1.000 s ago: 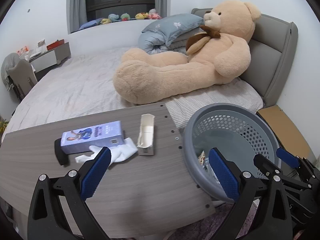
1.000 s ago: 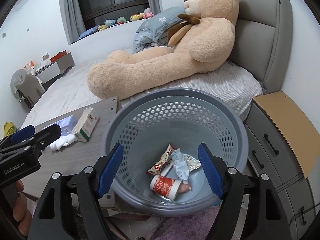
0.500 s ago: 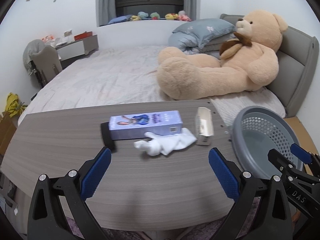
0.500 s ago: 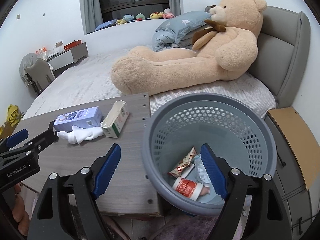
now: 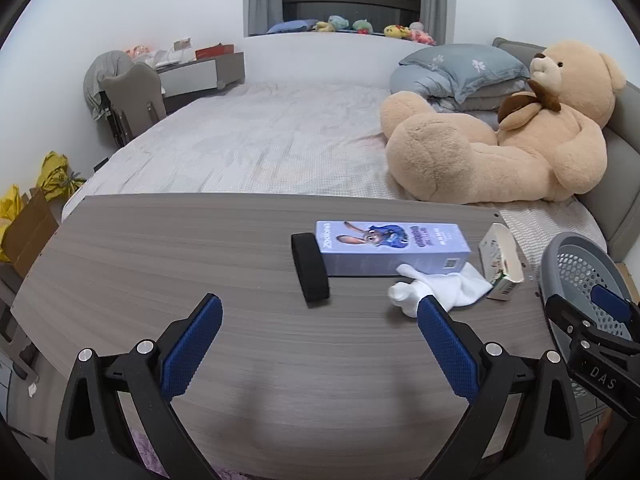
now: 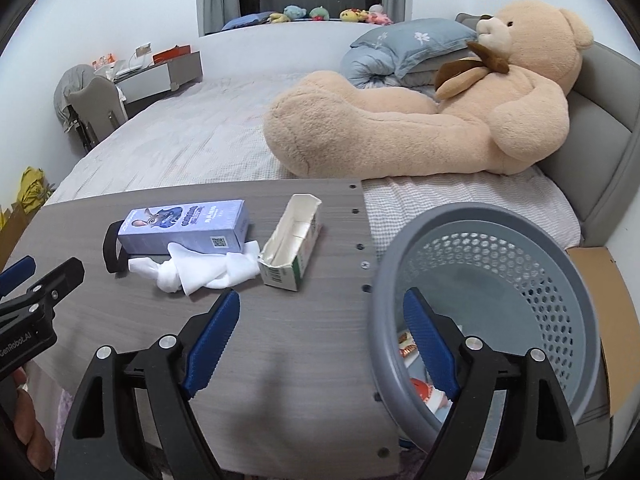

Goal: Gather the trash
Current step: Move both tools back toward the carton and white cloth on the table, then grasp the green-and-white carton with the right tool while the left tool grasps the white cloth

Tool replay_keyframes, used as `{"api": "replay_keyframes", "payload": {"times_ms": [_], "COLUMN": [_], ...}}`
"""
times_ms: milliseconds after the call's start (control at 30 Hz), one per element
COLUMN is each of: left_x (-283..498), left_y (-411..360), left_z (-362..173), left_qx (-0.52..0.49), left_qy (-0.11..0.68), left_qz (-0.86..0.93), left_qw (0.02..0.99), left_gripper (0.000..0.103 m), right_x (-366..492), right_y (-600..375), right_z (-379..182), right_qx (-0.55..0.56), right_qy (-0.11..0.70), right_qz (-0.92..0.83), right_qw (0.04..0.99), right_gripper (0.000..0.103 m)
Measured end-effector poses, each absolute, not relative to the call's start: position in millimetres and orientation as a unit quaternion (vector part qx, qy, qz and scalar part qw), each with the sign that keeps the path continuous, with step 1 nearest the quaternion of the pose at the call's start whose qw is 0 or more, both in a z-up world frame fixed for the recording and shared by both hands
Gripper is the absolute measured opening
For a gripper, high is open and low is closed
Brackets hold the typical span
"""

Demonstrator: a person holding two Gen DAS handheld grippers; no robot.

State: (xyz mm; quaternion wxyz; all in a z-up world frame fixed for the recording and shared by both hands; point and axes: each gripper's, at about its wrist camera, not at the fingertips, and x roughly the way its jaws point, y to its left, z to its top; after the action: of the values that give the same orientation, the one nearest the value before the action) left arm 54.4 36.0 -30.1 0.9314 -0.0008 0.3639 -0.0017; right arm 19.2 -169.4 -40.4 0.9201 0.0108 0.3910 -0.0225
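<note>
While both grippers hang empty over the worktop (image 5: 160,264), we see the left gripper (image 5: 318,344) spread wide and the right gripper (image 6: 322,340), jaws just widened, straddling the bin (image 6: 516,280) rim. Tissue (image 6: 200,270), carton (image 6: 290,246) and box (image 6: 184,230) lie ahead; wrappers (image 6: 420,392) sit in the bin.

I see grey wood-grain table (image 5: 180,264) near me. On it, right half: lilac cartoon-print box (image 5: 390,246) lying flat; black band (image 5: 310,272) at its left end; crumpled white tissue (image 5: 438,286) touching its near side; torn-open white carton (image 5: 500,262) just right. Beyond far edge, bed (image 5: 256,144) carrying big teddy bear (image 5: 504,136), folded blue duvet (image 5: 452,76).
</note>
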Motion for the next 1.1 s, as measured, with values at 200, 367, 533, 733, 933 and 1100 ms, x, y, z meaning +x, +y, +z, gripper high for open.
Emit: {"api": "replay_keyframes", "payload": {"times_ms": [200, 367, 533, 733, 933, 1100], "left_x": [65.9, 72.3, 76.9, 79.4, 79.8, 78.5], "left_y": [49.7, 66.5, 85.8, 97.3, 94.2, 88.3], "left_z": [-40.9, -45.6, -48.8, -49.5, -50.8, -51.0], "left_qx": [-0.01, -0.019, -0.022, -0.032, -0.032, -0.031], "left_qy": [0.376, 0.379, 0.378, 0.379, 0.38, 0.382], "left_qz": [0.004, 0.016, 0.038, 0.046, 0.038, 0.027], "left_qw": [0.927, 0.925, 0.925, 0.924, 0.924, 0.923], "left_gripper": [0.096, 0.096, 0.096, 0.096, 0.096, 0.096], "right_x": [44.9, 59.3, 68.8, 81.7, 94.2, 101.9], "right_y": [-157.9, -153.4, -148.6, -149.2, -154.6, -157.9], "right_z": [-50.0, -56.5, -62.7, -67.8, -74.2, -79.4], "right_qx": [0.015, 0.019, 0.021, 0.029, 0.043, 0.051], "right_qy": [0.407, 0.416, 0.423, 0.429, 0.438, 0.444], "right_qz": [-0.019, -0.017, -0.02, -0.036, -0.043, -0.051], "right_qw": [0.913, 0.909, 0.906, 0.902, 0.897, 0.893], "right_gripper": [0.08, 0.08, 0.08, 0.08, 0.08, 0.08]}}
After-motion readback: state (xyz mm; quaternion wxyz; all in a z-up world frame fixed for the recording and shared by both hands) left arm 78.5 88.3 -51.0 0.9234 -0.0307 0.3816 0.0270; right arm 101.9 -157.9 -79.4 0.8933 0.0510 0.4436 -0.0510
